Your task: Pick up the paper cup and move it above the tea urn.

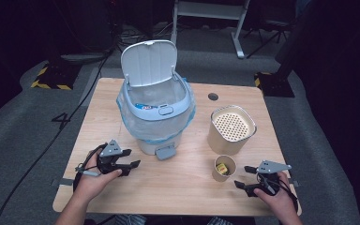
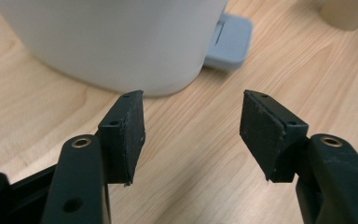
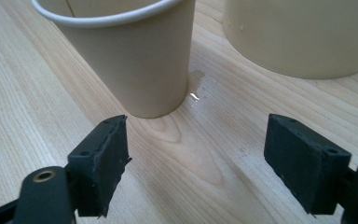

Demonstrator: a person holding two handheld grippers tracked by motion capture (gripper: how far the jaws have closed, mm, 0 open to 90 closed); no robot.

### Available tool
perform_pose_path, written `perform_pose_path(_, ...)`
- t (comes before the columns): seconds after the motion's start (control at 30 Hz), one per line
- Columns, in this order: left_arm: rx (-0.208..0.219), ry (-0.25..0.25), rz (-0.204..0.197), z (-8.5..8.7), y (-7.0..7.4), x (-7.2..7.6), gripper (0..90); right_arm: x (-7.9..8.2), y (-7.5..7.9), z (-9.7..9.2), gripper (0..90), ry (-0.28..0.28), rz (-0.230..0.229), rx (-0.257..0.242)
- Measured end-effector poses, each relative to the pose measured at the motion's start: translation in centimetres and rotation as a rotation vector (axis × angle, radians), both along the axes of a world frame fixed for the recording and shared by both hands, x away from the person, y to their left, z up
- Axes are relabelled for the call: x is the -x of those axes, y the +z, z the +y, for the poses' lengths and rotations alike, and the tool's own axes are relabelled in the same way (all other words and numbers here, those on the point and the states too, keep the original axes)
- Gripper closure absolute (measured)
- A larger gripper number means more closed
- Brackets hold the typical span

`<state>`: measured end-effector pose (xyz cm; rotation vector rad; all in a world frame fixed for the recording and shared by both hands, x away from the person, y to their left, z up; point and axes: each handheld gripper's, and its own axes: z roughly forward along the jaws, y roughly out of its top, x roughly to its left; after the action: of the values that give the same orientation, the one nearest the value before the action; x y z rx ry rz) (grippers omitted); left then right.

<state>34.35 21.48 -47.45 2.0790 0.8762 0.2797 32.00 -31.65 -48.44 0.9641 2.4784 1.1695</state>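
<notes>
- Your right gripper (image 1: 246,177) sits low on the table (image 1: 178,187), fingers (image 3: 98,163) spread apart with nothing between them.
- The paper cup (image 1: 224,168) stands upright just ahead of those fingers, not touching (a small yellow item (image 1: 221,168) lies inside it).
- Your left gripper (image 1: 130,159) has its fingers (image 2: 126,135) parted and empty, pointing at the base of the white bin (image 1: 157,110).
- The perforated beige canister (image 1: 231,130) stands just behind the cup.
</notes>
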Motion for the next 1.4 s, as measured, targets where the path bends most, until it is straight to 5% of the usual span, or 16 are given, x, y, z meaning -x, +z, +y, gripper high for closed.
perform_pose_path(0.17, -0.046, 0.029, 0.038, 0.4, -1.8, -0.2, 41.4, 0.1, 0.2, 0.1, 19.9, 0.003, -0.032, -0.022)
perform_pose_path(0.53, -0.101, 0.004, 0.054, -0.8, -2.6, -0.8, 41.3, 0.7, -0.2, 0.4, 18.5, 0.018, -0.045, -0.055)
perform_pose_path(0.7, -0.099, 0.012, 0.030, -0.9, -2.8, -0.5, 38.5, 0.5, -0.1, 1.5, 17.5, 0.035, -0.059, -0.097)
perform_pose_path(0.83, -0.141, 0.021, 0.008, -1.3, -2.9, -0.5, 33.1, -0.1, -0.5, 2.7, 17.1, 0.027, -0.069, -0.136)
perform_pose_path(1.4, -0.140, 0.036, 0.013, -1.5, -2.9, -0.7, 31.6, -1.4, -1.5, 5.1, 27.0, 0.063, -0.080, -0.181)
